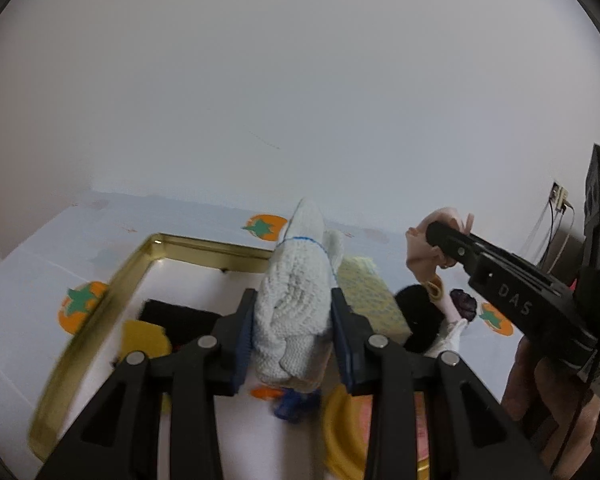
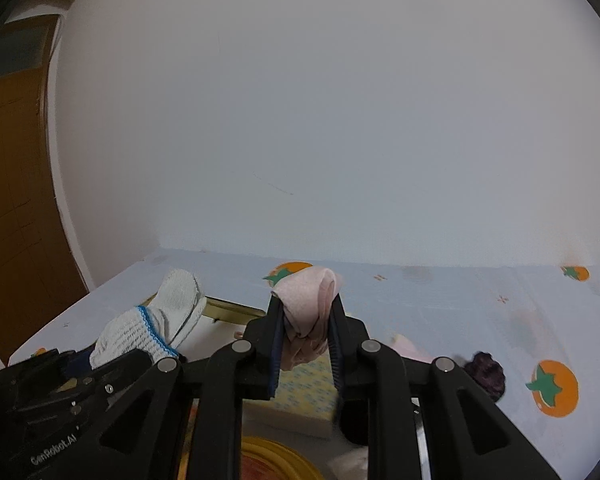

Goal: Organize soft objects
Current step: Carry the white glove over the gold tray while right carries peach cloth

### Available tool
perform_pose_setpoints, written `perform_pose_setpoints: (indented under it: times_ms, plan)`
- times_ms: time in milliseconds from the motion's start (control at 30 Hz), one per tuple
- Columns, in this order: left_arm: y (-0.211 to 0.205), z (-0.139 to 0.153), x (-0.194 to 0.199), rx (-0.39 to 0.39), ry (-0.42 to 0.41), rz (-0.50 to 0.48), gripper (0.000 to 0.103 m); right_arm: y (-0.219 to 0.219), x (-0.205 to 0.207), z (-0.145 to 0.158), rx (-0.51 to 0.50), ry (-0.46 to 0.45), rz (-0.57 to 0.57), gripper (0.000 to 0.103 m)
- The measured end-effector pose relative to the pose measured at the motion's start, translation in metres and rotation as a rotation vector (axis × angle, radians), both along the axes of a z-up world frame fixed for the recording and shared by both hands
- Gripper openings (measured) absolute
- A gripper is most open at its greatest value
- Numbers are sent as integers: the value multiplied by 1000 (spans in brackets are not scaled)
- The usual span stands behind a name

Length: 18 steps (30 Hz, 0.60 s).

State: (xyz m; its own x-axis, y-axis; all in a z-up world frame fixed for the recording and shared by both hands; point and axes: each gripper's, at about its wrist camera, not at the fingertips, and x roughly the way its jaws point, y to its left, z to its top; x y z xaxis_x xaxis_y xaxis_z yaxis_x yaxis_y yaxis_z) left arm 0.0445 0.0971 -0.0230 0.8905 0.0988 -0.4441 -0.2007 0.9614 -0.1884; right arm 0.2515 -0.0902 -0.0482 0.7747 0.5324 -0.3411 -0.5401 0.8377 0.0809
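Observation:
My left gripper (image 1: 292,328) is shut on a white knitted glove (image 1: 294,308) with a blue cuff line and holds it upright above the gold-rimmed tray (image 1: 112,292). The glove also shows in the right wrist view (image 2: 156,324). My right gripper (image 2: 306,336) is shut on a bunched pink cloth (image 2: 306,304) and holds it above the table; it also shows in the left wrist view (image 1: 450,240) with the pink cloth (image 1: 420,256).
A black cloth (image 1: 176,320) and a yellow piece (image 1: 146,338) lie in the tray. A yellow patterned pad (image 1: 374,300), a black soft thing (image 1: 420,320), a dark purple scrunchie (image 2: 486,374) and a yellow round lid (image 1: 340,432) lie on the persimmon-print tablecloth (image 2: 440,300). The wall stands behind.

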Motion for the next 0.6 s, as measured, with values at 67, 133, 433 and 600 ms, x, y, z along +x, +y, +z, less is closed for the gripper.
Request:
perform_pose_setpoints:
  times_ms: [67, 133, 433, 600]
  plan:
    - [11, 3, -4, -2, -2, 11, 34, 8, -3, 4, -5, -7, 15, 22]
    - [22, 6, -7, 6, -5, 28, 34, 18, -5, 7, -13, -10, 32, 22]
    - [66, 3, -10, 30, 36, 92, 34, 60, -4, 4, -50, 39, 113, 22]
    - [72, 1, -5, 43, 74, 90, 34, 87, 1, -8, -108, 97, 150, 22]
